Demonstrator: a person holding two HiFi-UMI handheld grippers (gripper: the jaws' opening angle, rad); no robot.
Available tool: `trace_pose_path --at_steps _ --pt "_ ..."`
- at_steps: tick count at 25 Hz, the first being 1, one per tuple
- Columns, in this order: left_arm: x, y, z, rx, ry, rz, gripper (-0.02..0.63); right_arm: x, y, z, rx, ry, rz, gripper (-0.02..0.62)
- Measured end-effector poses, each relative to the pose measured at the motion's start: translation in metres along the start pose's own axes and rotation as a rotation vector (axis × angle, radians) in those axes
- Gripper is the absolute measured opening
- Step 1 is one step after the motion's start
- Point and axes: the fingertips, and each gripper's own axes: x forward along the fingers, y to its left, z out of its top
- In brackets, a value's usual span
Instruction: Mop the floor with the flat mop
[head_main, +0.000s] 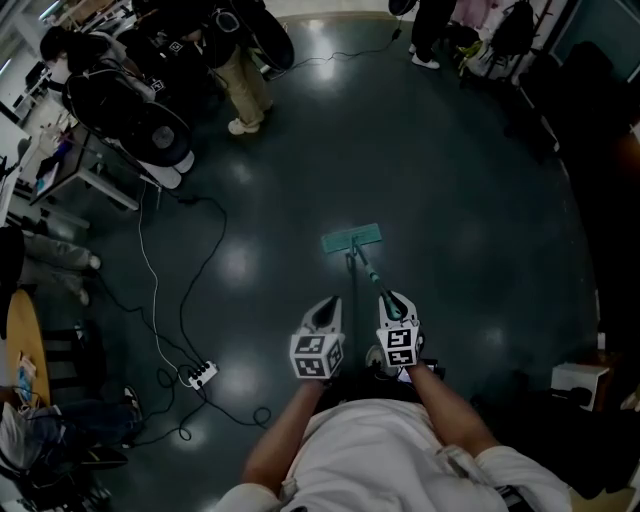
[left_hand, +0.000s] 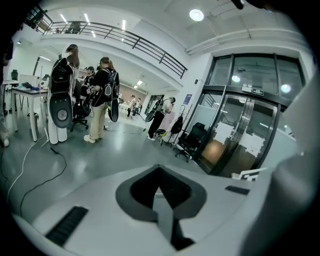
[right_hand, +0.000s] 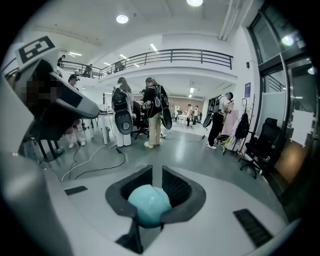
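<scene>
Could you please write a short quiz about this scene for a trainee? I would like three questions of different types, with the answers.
1. True or false: the left gripper holds the mop handle.
2. The flat mop head lies: A) on the floor ahead of the person; B) on a table; C) in a bucket.
3. Which gripper is shut on the teal handle end?

Key: 1 false, it is shut and empty; 2 A; 3 the right gripper.
</scene>
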Motion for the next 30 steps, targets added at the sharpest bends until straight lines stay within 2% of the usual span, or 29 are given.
trace_pose_path --at_steps 8,11,14,19,26,30 --pt "0.004 0.015 0.004 -0.029 0.007 0.036 0.005 0.095 -0.026 0.022 -0.026 0.007 0.006 0.066" --pt "0.004 0.02 0.006 -0.036 0.007 0.044 0.005 0.113 -0.033 0.039 -0.033 0.007 0.012 0.066" --pt "0.002 0.02 0.013 -0.028 -0.008 0.04 0.005 0.115 -0.036 0.038 -0.024 0.019 0.018 0.066" --pt "0.0 0.015 0.016 -0.037 -0.02 0.031 0.005 0.076 -0.025 0.02 -0.015 0.043 0.021 0.067" --pt "-0.015 -0.003 0.009 -0.04 -0.017 -0.009 0.005 -0.031 0.008 0.01 -0.025 0.111 0.072 0.067" --pt "-0.026 -0.011 0.005 -0.045 -0.023 -0.025 0.005 -0.051 0.014 0.002 -0.039 0.101 0.085 0.067"
